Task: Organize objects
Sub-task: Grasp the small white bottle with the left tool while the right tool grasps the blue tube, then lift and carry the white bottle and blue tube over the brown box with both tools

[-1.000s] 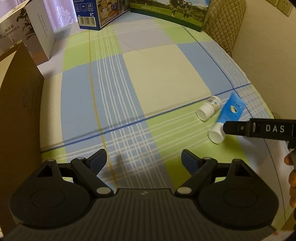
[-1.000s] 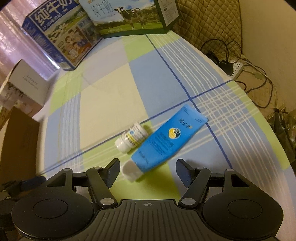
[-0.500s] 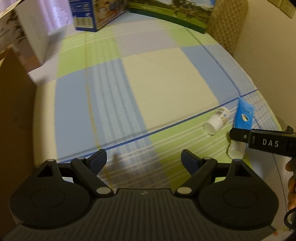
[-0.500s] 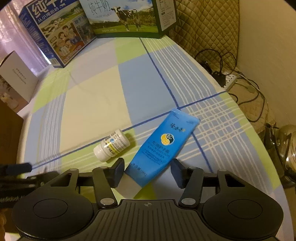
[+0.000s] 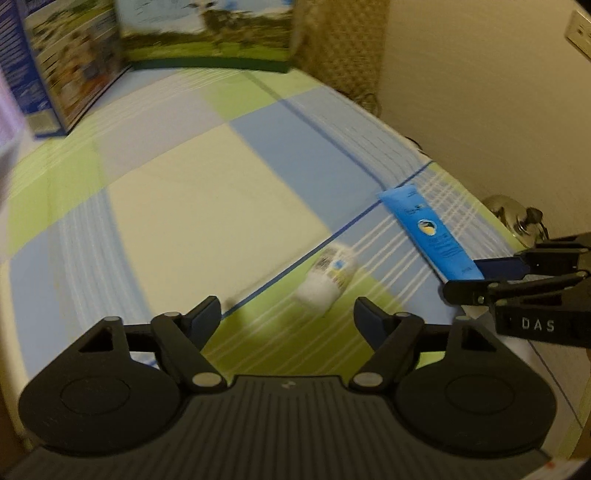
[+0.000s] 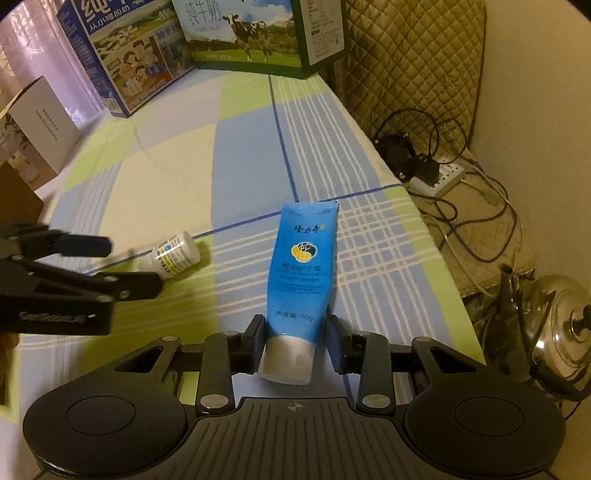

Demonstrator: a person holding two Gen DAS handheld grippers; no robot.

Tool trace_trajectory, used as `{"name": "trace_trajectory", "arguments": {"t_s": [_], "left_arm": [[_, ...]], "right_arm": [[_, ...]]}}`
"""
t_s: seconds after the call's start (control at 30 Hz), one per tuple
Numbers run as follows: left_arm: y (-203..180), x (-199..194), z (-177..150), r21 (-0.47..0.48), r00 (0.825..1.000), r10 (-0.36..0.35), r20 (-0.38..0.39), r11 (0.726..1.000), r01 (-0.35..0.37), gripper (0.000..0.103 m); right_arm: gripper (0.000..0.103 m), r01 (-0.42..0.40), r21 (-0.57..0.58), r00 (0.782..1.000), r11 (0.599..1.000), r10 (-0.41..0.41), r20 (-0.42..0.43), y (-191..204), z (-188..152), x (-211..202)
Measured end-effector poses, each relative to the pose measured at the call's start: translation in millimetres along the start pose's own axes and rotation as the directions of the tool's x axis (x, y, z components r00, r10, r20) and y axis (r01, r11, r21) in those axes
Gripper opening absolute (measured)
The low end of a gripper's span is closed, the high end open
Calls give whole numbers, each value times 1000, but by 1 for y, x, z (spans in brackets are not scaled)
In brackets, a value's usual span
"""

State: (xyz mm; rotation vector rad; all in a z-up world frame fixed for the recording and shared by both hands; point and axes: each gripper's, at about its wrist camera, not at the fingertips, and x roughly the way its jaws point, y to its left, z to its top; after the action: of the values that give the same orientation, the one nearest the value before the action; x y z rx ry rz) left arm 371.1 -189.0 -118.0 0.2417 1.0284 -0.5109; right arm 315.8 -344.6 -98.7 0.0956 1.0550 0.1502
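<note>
A blue hand-cream tube (image 6: 303, 266) with a white cap lies on the checked tablecloth; it also shows in the left wrist view (image 5: 430, 234). My right gripper (image 6: 295, 341) straddles its cap end, jaws narrowed close to both sides, a small gap still on the right. A small white pill bottle (image 6: 173, 254) lies on its side left of the tube. In the left wrist view the pill bottle (image 5: 327, 277) lies just ahead of my open, empty left gripper (image 5: 286, 314), a little right of centre.
Two milk cartons (image 6: 122, 62) (image 6: 258, 33) stand at the table's far edge. A white box (image 6: 37, 129) and a brown cardboard box (image 6: 14, 206) stand at the left. Off the right edge are a power strip with cables (image 6: 443, 177) and a steel kettle (image 6: 546, 325).
My left gripper swung right and forward toward the pill bottle. My right gripper moved forward over the tube's cap end and its jaws narrowed around it.
</note>
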Motion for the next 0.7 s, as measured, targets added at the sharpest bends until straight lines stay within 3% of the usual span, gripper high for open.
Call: {"name": "trace_trajectory", "arguments": {"t_s": [0.23,0.33,0.4,0.47,0.7], "left_arm": [[-16,21,10,87,1000,-13,11,996,12,59],[-22,28,11,114,1000,-5,-2,993,5,40],[-22,29,10,111,1000,-3,3,994,3,38],[-21,27,9,102,1000,-12,2,995,12,23],[-7,15,-6,37,1000,14,-15,999,-14,22]], "right_arm": [[35,31,-19,998,999,-30,47,5,5,7],[35,41,-38,997,998,-38,63,7,7,10],[35,43,-60,997,997,-39,71,9,6,11],[34,47,-87,996,995,-40,81,12,4,12],[34,-13,-160,998,987,23,61,28,-8,10]]}}
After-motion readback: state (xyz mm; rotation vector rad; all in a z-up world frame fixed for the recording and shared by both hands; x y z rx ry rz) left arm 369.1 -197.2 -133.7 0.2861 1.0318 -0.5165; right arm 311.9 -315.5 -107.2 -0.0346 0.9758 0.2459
